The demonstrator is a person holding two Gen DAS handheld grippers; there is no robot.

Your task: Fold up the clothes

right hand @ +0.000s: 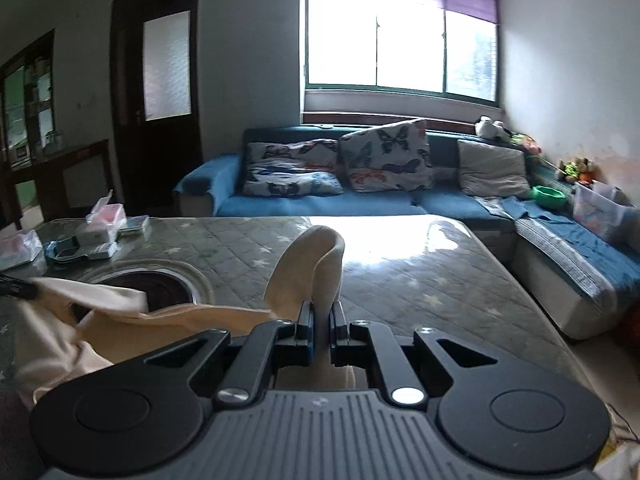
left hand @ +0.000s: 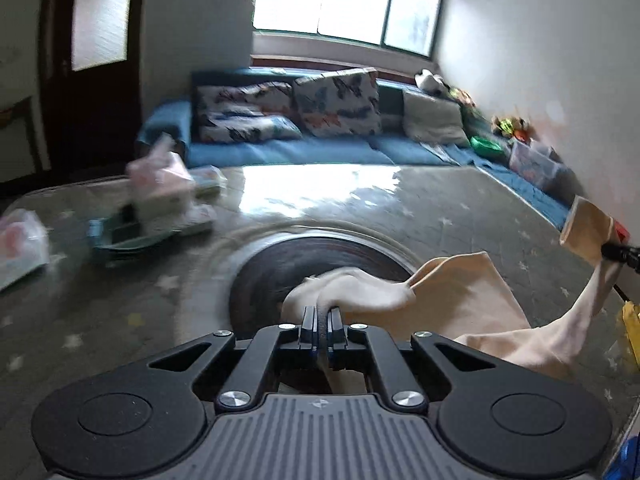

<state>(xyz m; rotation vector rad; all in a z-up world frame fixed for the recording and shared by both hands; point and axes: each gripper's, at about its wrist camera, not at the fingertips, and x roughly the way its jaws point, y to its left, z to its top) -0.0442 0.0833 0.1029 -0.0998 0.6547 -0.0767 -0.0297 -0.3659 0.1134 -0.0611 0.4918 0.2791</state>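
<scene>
A cream-coloured garment [left hand: 464,312] hangs between my two grippers above the glass-topped table [left hand: 360,200]. My left gripper [left hand: 322,314] is shut on one bunched end of the garment. My right gripper [right hand: 322,310] is shut on another part of the garment [right hand: 316,264], which curls up above the jaws. In the left wrist view the right gripper's fingertips [left hand: 616,254] show at the far right, pinching the cloth. In the right wrist view the left gripper's tip [right hand: 18,288] shows at the far left edge, and the cloth [right hand: 120,312] sags between.
A dark round inset [right hand: 160,286] sits in the table under the garment. Boxes and packets [right hand: 96,232] stand at the table's far left. A blue sofa [right hand: 320,200] with cushions runs behind and along the right. A clear storage bin [right hand: 596,208] sits on it.
</scene>
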